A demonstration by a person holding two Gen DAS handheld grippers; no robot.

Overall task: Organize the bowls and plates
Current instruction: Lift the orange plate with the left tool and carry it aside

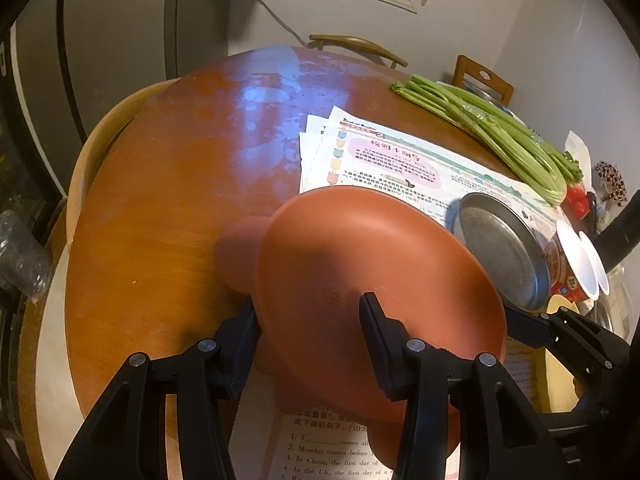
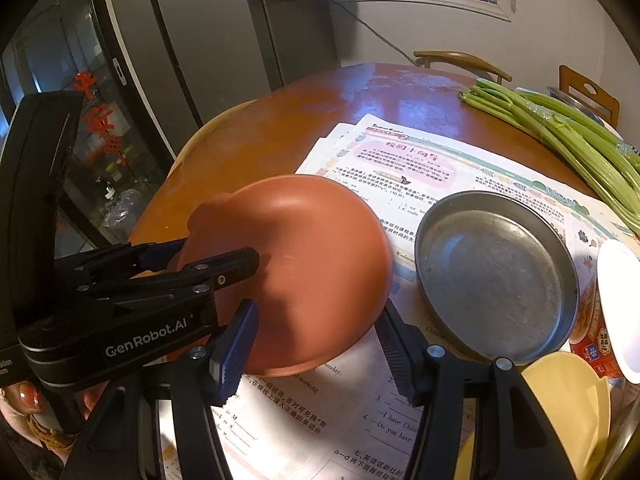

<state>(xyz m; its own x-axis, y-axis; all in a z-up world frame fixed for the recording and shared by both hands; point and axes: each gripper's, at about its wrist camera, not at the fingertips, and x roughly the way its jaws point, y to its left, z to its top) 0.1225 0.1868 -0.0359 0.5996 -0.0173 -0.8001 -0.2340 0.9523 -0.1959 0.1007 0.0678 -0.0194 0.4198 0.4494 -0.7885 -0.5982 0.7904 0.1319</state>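
Note:
A reddish-brown plate (image 1: 360,248) (image 2: 312,232) with round ears hangs tilted over the wooden table (image 1: 160,220), its hollow side facing me. My left gripper (image 1: 308,304) (image 2: 216,254) is shut on its ear-side rim, one finger inside and one behind. My right gripper (image 2: 318,308) (image 1: 516,320) holds the opposite rim, shut on it, with its left finger over the hollow and its right finger outside the edge. A grey metal plate (image 1: 500,256) (image 2: 492,276) lies on printed sheets just right of the brown plate.
Printed worksheets (image 2: 420,168) cover the table's right half, with celery stalks (image 1: 500,128) beyond them. A pale yellow bowl (image 2: 568,400) and white-lidded cups (image 2: 616,304) crowd the near right. Chairs stand at the far edge, and a fridge is on the left.

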